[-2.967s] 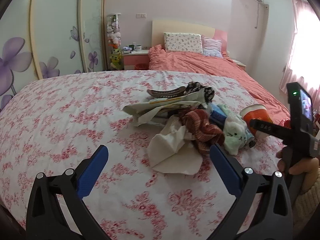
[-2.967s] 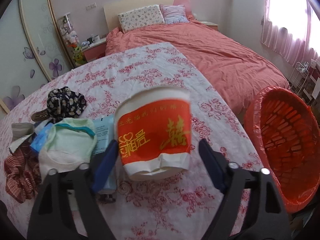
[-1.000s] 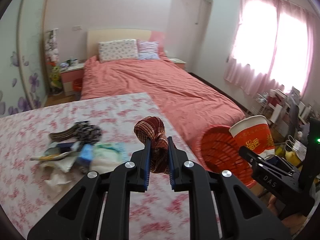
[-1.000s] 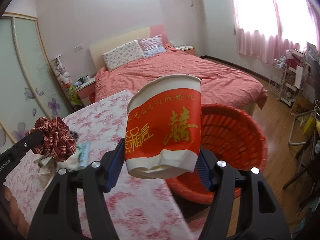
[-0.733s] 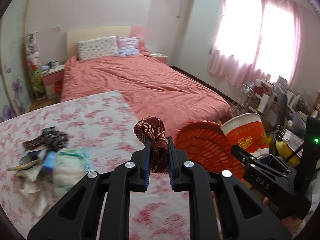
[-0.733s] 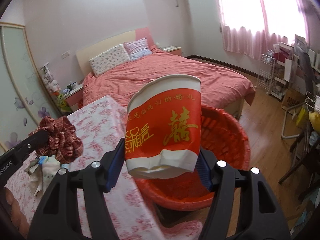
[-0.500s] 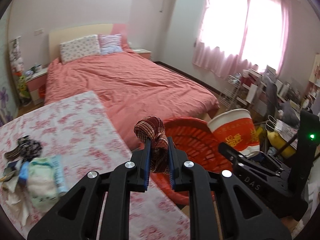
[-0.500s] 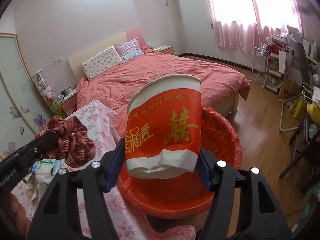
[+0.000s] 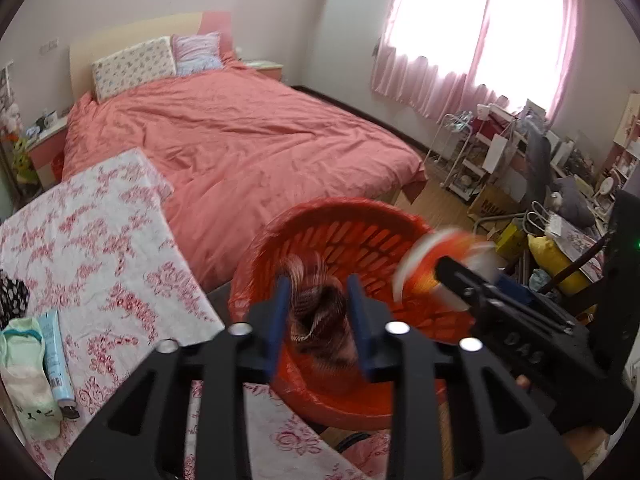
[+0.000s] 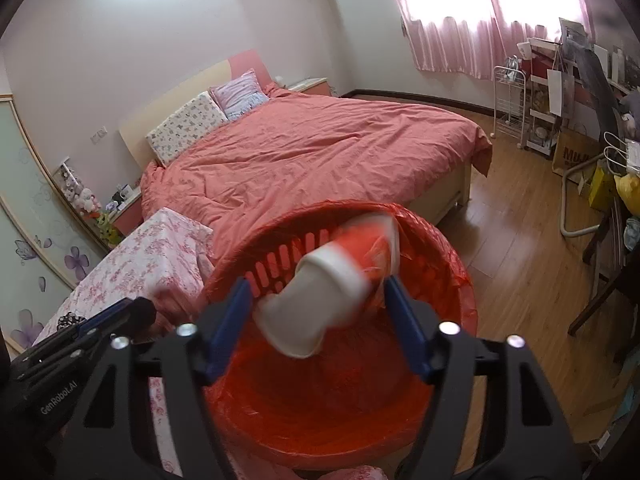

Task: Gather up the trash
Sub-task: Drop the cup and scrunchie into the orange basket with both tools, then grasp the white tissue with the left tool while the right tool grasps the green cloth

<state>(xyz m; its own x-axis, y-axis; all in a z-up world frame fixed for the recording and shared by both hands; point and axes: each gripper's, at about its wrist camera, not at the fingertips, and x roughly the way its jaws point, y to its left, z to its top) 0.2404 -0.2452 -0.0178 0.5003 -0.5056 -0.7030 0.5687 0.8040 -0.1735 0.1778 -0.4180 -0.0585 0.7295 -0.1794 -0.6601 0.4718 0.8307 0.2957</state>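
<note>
1. Basket point(image 9: 316, 220) first: an orange slatted bin lined with a red bag, standing on the wood floor point(image 10: 520, 184) off the corner of the flowered sheet point(image 9: 92, 248); in my left view it fills the middle, and in my right view its rim point(image 10: 340, 206) arcs across the centre.

2. My left gripper point(image 9: 318, 304) hangs over the basket mouth; its jaws have just been opening and now stand apart; the striped red-brown cloth point(image 9: 320, 312) sits blurred between the blue pads point(image 9: 280, 312), and I see no pad pressing on it.

3. My right gripper point(image 10: 320, 316) is also over the basket; its jaws have just been opening wider and are spread; the red-and-white paper cup point(image 10: 332, 288) is tilted, base toward the camera, mouth toward 1 o'clock, smeared by blur, with the pads clear of its sides.

4. From the left view the same cup point(image 9: 436, 256) shows as a streak at 3 o'clock of the cloth, just past the tip of the right gripper's black finger point(image 9: 460, 280).

5. Left behind on the sheet, at 9 o'clock in the left view: a pale green sock point(image 9: 24, 376) with a cat face, a light blue tube point(image 9: 56, 352) touching it, and a dark flowered cloth point(image 9: 12, 300) beyond them at the edge.

6. Behind the basket, at 12 o'clock, lies the coral bed point(image 9: 224, 132) with two pillows point(image 9: 136, 64) at its head.
</note>
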